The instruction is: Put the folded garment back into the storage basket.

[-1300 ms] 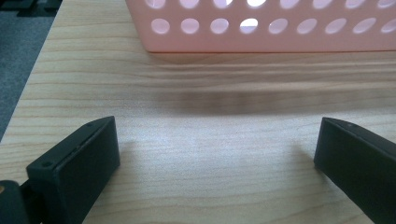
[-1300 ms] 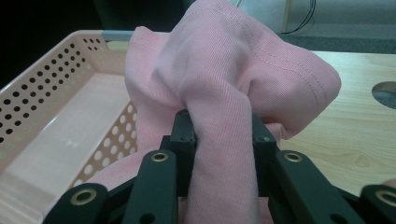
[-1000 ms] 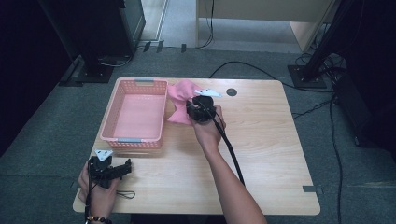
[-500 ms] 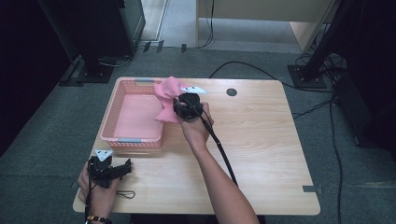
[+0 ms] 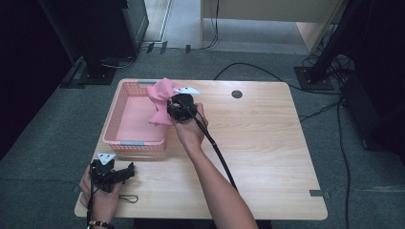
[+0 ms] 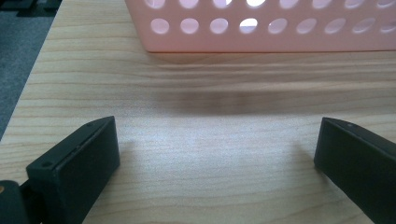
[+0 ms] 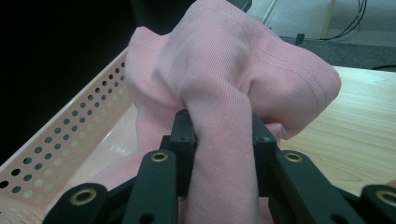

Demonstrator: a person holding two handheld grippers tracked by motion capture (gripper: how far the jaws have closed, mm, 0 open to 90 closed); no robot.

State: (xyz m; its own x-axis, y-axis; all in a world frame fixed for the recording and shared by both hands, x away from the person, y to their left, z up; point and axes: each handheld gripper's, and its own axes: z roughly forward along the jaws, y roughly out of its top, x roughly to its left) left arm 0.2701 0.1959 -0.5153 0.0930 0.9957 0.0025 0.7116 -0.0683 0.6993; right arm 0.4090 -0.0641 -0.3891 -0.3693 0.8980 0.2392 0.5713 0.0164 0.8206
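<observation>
One pink cloth point(image 5: 161, 98); one pink basket point(image 5: 125, 136); two grippers; one table point(image 5: 267, 143)

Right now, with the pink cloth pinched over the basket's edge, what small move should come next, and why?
Probably carry the right tongs a little further over the basket, then lower. They are shut on the pink cloth, which hangs at the basket's right rim, partly over the inside; released here, it might drape over the rim. The left tongs rest open on the table.
</observation>
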